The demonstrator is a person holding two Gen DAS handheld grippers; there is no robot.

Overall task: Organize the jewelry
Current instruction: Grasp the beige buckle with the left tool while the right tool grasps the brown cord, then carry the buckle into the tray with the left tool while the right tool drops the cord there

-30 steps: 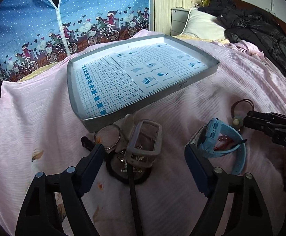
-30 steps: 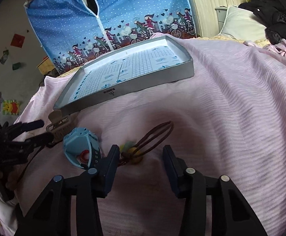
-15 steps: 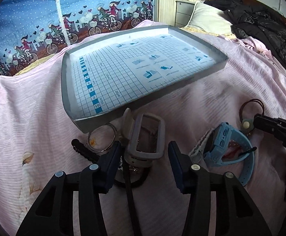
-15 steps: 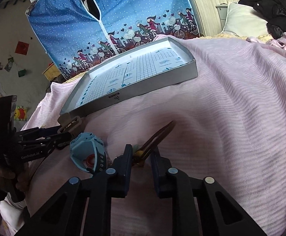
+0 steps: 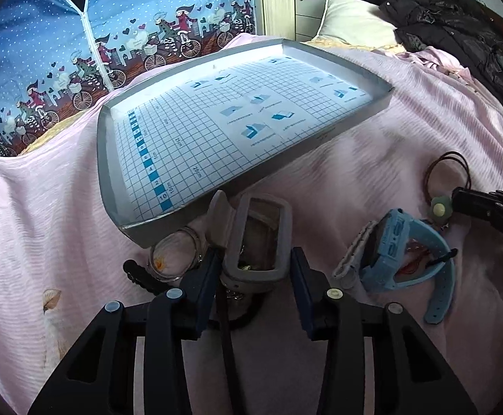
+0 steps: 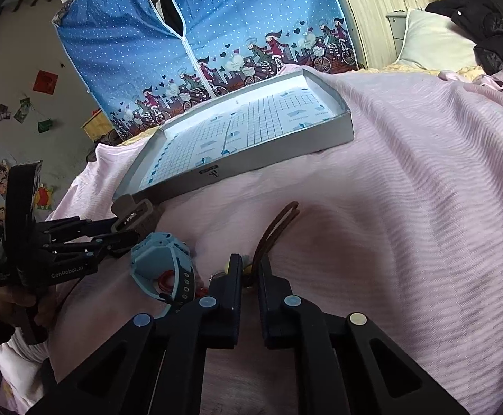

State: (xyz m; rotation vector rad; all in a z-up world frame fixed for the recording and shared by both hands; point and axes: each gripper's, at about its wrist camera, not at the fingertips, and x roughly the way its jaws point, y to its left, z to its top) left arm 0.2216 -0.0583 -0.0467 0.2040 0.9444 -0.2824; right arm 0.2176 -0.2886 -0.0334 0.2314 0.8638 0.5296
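Pink-sheeted bed [image 5: 61,207] under everything, with a shallow grey tray [image 5: 108,159] lying on its far part, grid-printed floor bare of any jewelry. Nearer than the tray, a loose row of pieces on the sheet: grey watch [image 5: 232,235] just beside the tray's near edge, blue watch [image 5: 390,242] to its right, brown cord loop [image 6: 279,221] further right again. Left gripper [image 5: 253,273] down at the grey watch, jaws narrowed to flank its case on both sides; cannot tell whether they press it yet. Right gripper [image 6: 251,276] low on the sheet, jaws almost pressed together and pinching the cord loop near its pale bead [image 5: 439,207]. Probably the pick-up step, nothing in the tray yet. Turns on this: tray straight ahead of the left jaws, the watch's long axis pointing toward it, so a short lift forward over the rim; longer diagonal carry for the right hand. Thin metal bangle [image 5: 173,256] left of the grey watch, partly under the tray's corner
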